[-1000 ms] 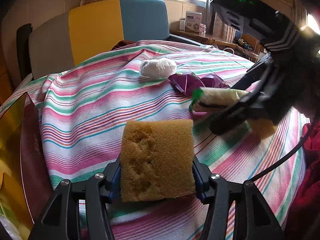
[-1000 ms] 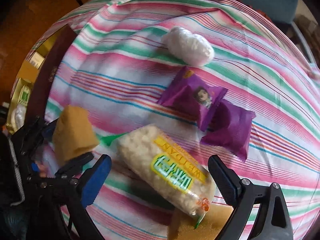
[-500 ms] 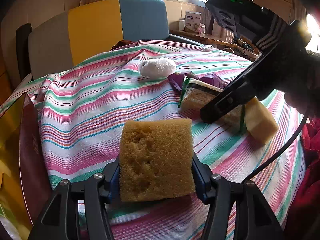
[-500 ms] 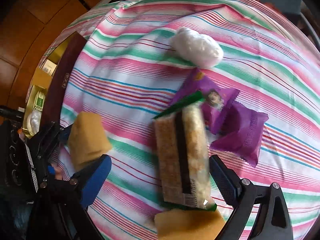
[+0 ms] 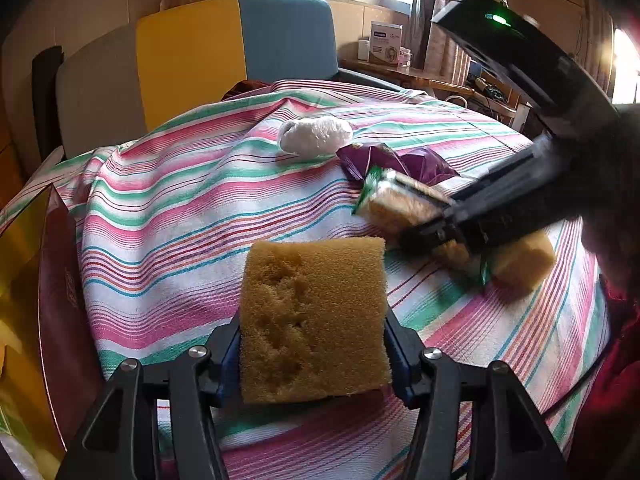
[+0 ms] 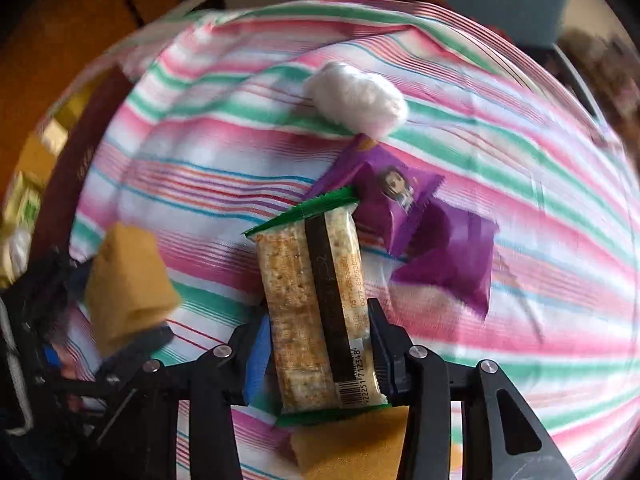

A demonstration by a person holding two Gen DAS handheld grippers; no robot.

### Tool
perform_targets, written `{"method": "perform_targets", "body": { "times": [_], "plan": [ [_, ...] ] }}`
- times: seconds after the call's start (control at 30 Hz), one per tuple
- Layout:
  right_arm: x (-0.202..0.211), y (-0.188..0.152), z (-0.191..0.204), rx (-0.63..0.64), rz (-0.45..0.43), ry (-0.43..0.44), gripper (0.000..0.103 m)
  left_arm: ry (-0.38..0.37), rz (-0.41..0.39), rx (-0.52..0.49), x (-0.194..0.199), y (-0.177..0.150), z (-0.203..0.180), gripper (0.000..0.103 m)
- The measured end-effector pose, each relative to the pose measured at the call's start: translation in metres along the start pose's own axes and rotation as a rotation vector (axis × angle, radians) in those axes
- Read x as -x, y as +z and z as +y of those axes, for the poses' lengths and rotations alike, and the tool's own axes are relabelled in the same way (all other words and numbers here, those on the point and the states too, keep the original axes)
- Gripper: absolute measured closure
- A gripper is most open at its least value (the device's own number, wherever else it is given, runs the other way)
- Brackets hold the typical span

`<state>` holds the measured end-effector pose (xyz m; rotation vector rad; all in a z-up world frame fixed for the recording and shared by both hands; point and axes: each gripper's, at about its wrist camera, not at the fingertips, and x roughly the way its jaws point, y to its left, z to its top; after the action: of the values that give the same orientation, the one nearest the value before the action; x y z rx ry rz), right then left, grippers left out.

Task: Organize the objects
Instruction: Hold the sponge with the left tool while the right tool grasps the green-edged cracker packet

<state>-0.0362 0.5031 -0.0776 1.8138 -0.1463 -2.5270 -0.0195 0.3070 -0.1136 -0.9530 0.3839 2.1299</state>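
My left gripper (image 5: 314, 344) is shut on a yellow sponge (image 5: 314, 320), held above the striped tablecloth (image 5: 180, 208); the sponge also shows in the right wrist view (image 6: 128, 280). My right gripper (image 6: 318, 344) is shut on a rice cracker packet (image 6: 316, 304) with green ends, barcode side up; the packet also shows in the left wrist view (image 5: 400, 204). A second yellow sponge (image 5: 524, 260) lies on the cloth under the packet. Two purple snack packets (image 6: 420, 224) and a white wrapped bundle (image 6: 360, 100) lie farther back.
A dark red box (image 5: 60, 300) with gold lining stands at the cloth's left edge. A yellow, blue and grey chair back (image 5: 200, 52) stands behind the table. A side table with a white carton (image 5: 386, 42) stands by the window.
My right gripper has closed on the cracker packet, which turned barcode side up between the fingers. The left gripper and its sponge have stayed put.
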Motion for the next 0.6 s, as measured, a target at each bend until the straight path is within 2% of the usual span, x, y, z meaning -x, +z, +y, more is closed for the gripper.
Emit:
{"method": "perform_targets", "body": {
  "times": [0.1, 0.17, 0.27, 0.47, 0.6],
  "plan": [
    [0.003, -0.013, 0.003, -0.006, -0.045, -0.002, 0.058, -0.017, 0.013, 0.012, 0.003, 0.002, 0.003, 0.049],
    [0.005, -0.018, -0.005, -0.042, -0.075, 0.026, 0.058, -0.028, 0.026, 0.029, 0.01, 0.003, 0.005, 0.049],
    [0.004, -0.02, -0.011, -0.063, -0.098, 0.059, 0.058, -0.04, -0.009, 0.037, 0.033, 0.006, 0.005, 0.049],
    [0.009, -0.025, -0.008, -0.027, -0.118, 0.032, 0.055, -0.067, -0.061, 0.077, 0.085, 0.009, 0.009, 0.049],
    [-0.003, -0.024, 0.005, -0.018, -0.122, 0.02, 0.055, -0.065, -0.09, 0.131, 0.12, 0.013, 0.03, 0.049]
  ]
}}
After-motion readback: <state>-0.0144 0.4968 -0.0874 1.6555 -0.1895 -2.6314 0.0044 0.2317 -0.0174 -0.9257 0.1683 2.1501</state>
